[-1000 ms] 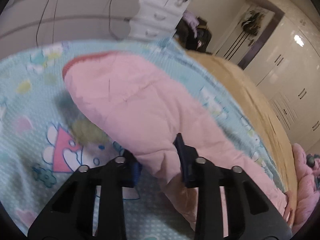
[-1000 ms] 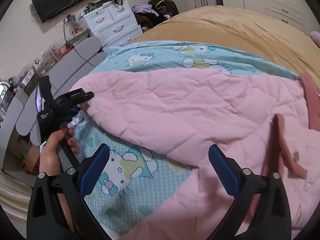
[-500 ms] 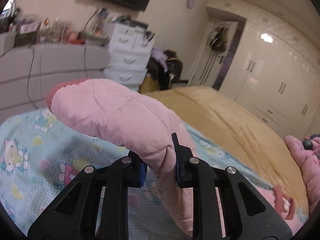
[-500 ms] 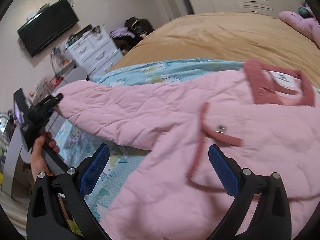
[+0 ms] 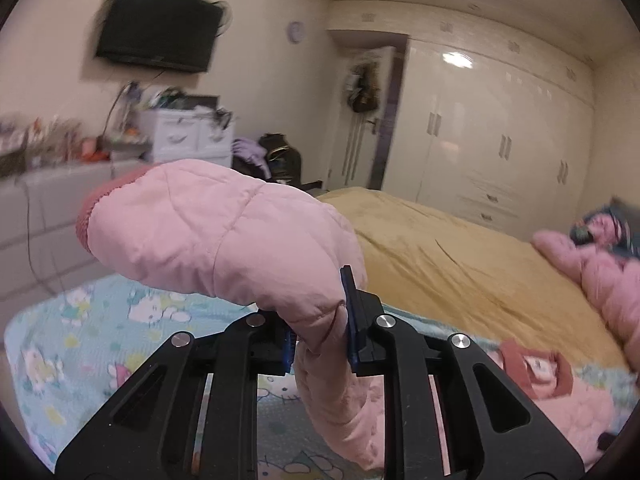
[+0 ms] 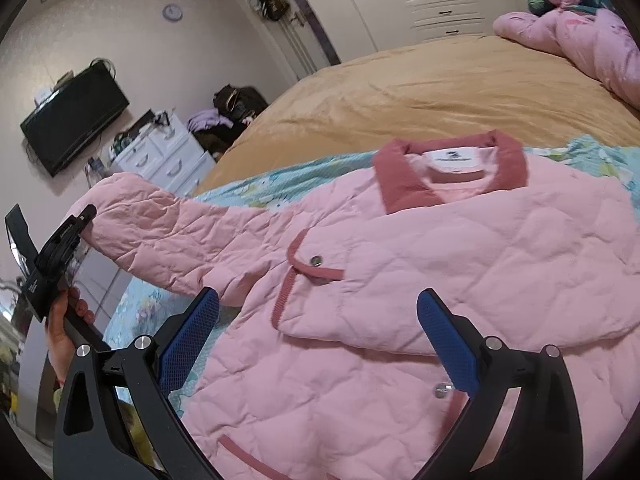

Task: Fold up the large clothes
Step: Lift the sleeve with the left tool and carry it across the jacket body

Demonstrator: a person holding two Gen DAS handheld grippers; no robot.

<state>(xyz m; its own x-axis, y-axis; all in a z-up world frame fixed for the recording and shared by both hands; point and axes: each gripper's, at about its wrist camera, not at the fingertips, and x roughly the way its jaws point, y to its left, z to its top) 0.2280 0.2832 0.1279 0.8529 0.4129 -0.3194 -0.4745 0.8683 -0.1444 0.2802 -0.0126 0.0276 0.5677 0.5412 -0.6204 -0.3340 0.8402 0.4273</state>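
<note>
A pink quilted jacket [image 6: 420, 280] with a dark pink collar [image 6: 448, 168] lies face up on a Hello Kitty sheet [image 6: 256, 184] on the bed. My left gripper [image 5: 318, 330] is shut on the jacket's sleeve [image 5: 224, 236] and holds it lifted above the sheet; the sleeve cuff points left. In the right wrist view the left gripper [image 6: 86, 216] grips the sleeve [image 6: 160, 232] at the far left. My right gripper [image 6: 320, 344] is open and empty, hovering over the jacket's front near the chest pocket [image 6: 316, 264].
A tan blanket [image 6: 420, 88] covers the far bed. A pink duvet [image 6: 580, 40] lies bunched at the head. White drawers [image 5: 188, 140], a wall TV [image 5: 160, 28] and wardrobes [image 5: 500, 148] line the room.
The left gripper has closed on the sleeve and raised it off the sheet. The right gripper has moved over the jacket's chest toward the collar, still open.
</note>
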